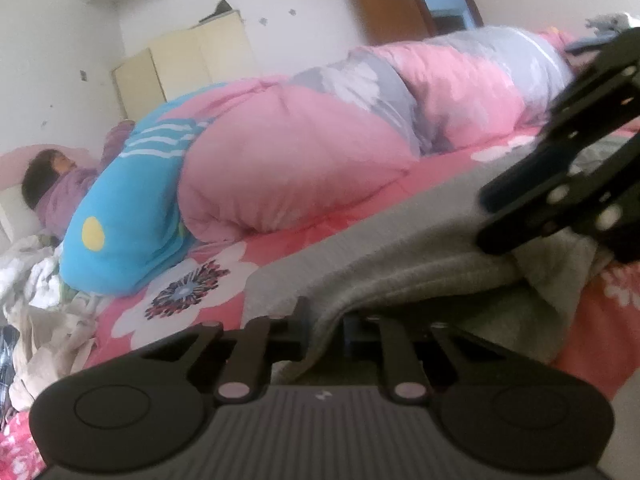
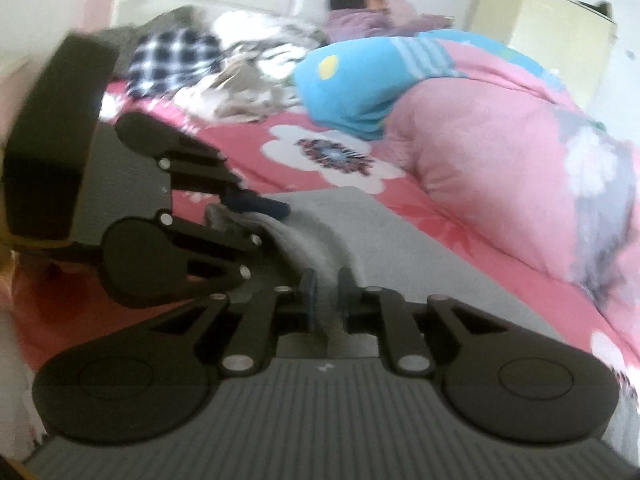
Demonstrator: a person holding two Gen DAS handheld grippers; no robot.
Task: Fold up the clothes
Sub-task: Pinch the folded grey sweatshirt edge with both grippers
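On the pink floral bedsheet (image 1: 208, 304) I see the grey garment (image 1: 400, 224), its near edge pinched in my left gripper (image 1: 324, 328) and my right gripper (image 2: 325, 292), both clamped on it.

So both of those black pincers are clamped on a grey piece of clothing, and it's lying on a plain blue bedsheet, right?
Almost. Both the left gripper and the right gripper are clamped on the grey garment, but the bedsheet under it is not plain blue: it is pink-red with large white flowers. The left wrist view shows this clearly. The blue thing is part of the rolled quilt further back.
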